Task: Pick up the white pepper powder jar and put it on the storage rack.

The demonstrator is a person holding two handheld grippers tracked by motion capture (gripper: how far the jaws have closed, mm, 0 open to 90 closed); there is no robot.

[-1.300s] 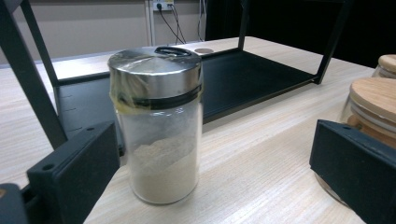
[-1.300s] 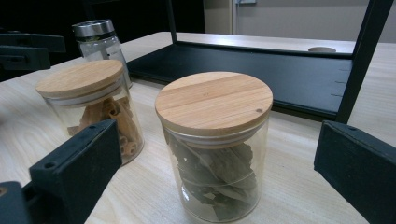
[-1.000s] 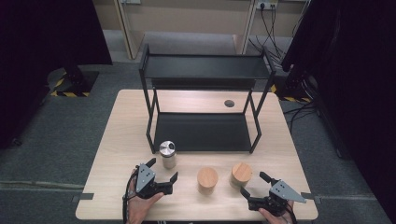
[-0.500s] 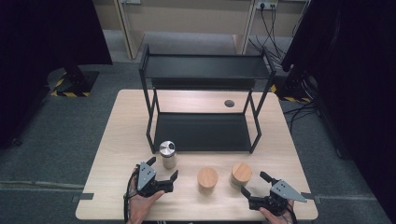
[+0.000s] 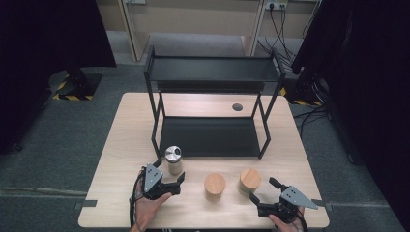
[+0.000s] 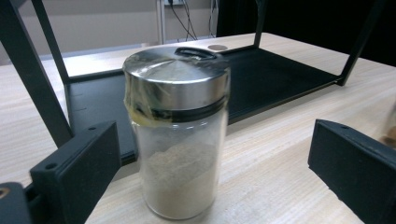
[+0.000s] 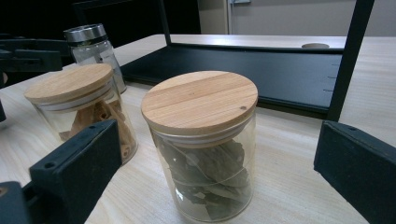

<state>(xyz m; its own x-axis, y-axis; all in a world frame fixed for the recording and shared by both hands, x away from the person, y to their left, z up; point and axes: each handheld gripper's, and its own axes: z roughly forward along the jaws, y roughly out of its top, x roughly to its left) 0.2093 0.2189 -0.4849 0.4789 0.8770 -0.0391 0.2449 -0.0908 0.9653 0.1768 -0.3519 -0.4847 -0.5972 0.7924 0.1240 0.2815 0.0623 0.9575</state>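
- The left tool [image 5: 170, 180], black and two-jawed, is spread wide, its jaws flanking but not touching the clear glass shaker with the steel cap [image 6: 177, 135], which holds pale powder.
- The right tool [image 5: 263, 197] is likewise spread, aimed at the round glass jar with a flat wooden lid and dried leaves inside [image 7: 201, 144]; neither jaw touches it.
- Landmark: the black two-tier metal rack [image 5: 211, 116] at the middle of the light wooden table [image 5: 121, 145]. The shaker stands just in front of the rack's front-left leg; the leaf jar stands in front of the rack's right half, with a second wood-lidded glass jar [image 5: 214, 186] holding tan pieces between it and the shaker.
- The step in hand looks like a paired approach before grasping.
- To do it well, I judge each tool should advance until the glass body, not the lid, sits centred between the jaws, then close squarely.
- The shaker is tall and narrow, so a low, level grip guards against tipping.
- The leaf jar's neighbour is near; keep the right tool's inner jaw from nudging it.
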